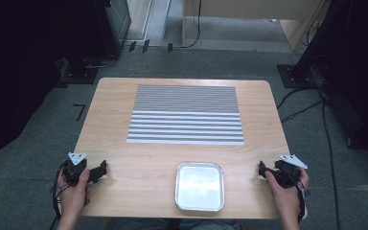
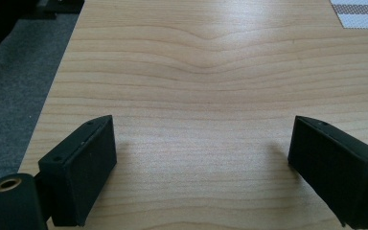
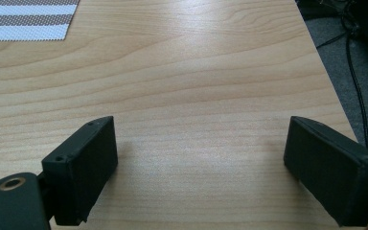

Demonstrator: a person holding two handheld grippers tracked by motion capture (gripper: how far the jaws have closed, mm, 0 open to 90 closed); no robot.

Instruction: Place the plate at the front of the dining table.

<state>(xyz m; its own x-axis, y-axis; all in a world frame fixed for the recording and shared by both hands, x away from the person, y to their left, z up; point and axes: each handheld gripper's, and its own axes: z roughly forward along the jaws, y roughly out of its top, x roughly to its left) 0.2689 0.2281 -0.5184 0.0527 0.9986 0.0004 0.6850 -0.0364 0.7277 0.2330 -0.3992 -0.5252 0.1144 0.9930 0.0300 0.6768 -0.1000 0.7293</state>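
Metal tray [image 1: 200, 186] sits at lower centre of the high view, between both grippers. Left gripper [image 1: 101, 168] and right gripper [image 1: 261, 168] rest spread wide, empty; right is slightly nearer.

I see the shallow rectangular metal tray [image 1: 200, 186] at the near edge of the light wooden table [image 1: 115, 120], the grey-and-white striped woven placemat [image 1: 186, 115] behind it, left gripper [image 1: 101, 168] and right gripper [image 1: 261, 168] flanking the tray.

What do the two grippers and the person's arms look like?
Each gripper, left and right, is black with two blocky, flat-faced jaws and a grey three-cornered plate on top. A black cable trails from each. The forearms are bare, no sleeves in view.
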